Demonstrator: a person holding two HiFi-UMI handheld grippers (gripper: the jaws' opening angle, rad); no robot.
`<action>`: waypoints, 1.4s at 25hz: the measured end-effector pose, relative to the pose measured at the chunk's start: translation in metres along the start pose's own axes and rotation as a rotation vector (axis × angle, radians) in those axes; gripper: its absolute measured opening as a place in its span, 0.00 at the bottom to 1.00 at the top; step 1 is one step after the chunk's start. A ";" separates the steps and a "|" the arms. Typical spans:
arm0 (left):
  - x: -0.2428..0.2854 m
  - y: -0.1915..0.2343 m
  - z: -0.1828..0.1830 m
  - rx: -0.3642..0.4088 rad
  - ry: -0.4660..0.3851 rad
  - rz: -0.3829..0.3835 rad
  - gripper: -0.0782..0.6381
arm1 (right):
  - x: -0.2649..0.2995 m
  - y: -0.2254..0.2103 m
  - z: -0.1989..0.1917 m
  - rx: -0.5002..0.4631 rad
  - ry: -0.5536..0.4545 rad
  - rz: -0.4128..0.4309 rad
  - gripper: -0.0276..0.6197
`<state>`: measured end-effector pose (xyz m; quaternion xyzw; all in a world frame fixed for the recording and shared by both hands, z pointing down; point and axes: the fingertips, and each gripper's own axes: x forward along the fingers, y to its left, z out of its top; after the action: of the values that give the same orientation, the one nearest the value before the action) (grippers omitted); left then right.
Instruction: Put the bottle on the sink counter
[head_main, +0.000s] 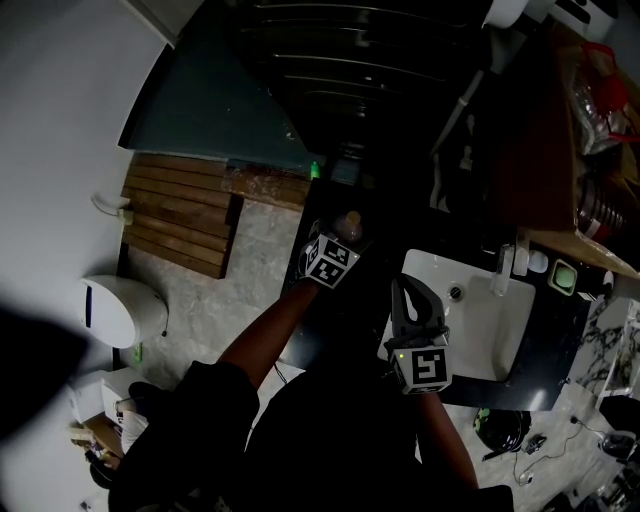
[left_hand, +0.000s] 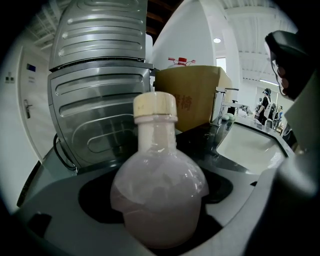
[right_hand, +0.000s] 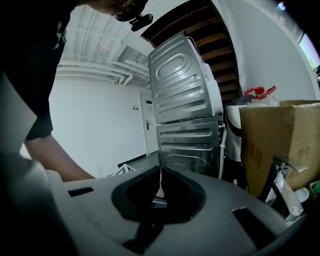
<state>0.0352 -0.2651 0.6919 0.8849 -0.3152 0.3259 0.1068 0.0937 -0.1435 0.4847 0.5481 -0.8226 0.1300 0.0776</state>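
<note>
A round-bellied bottle (left_hand: 160, 175) of pale pinkish liquid with a cream cap (left_hand: 155, 107) stands upright between my left gripper's jaws. My left gripper (left_hand: 158, 215) is shut on its belly. From the head view, the bottle (head_main: 349, 224) and left gripper (head_main: 343, 240) hang over the dark counter (head_main: 400, 225), left of the white sink (head_main: 485, 335). My right gripper (head_main: 413, 300) hovers at the sink's left rim. In its own view the right gripper (right_hand: 160, 176) is shut, with nothing between the jaws.
A ribbed steel appliance (left_hand: 100, 100) and a cardboard box (left_hand: 192, 95) stand behind the counter. A faucet (head_main: 503, 265) and a green soap dish (head_main: 563, 276) sit at the sink's far side. On the floor are a wooden slat mat (head_main: 180, 225) and a white bin (head_main: 120, 310).
</note>
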 end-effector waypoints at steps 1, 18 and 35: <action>0.000 0.000 0.000 0.001 0.001 -0.001 0.67 | -0.001 -0.001 0.000 -0.005 0.000 0.000 0.10; 0.000 -0.004 -0.005 0.010 0.031 -0.052 0.67 | -0.011 0.001 0.001 0.034 -0.023 -0.007 0.10; 0.000 -0.012 -0.009 0.081 0.051 -0.096 0.67 | -0.016 0.000 -0.004 0.046 -0.005 -0.025 0.10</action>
<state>0.0379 -0.2519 0.6991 0.8940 -0.2559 0.3553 0.0945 0.0994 -0.1280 0.4838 0.5602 -0.8127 0.1466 0.0645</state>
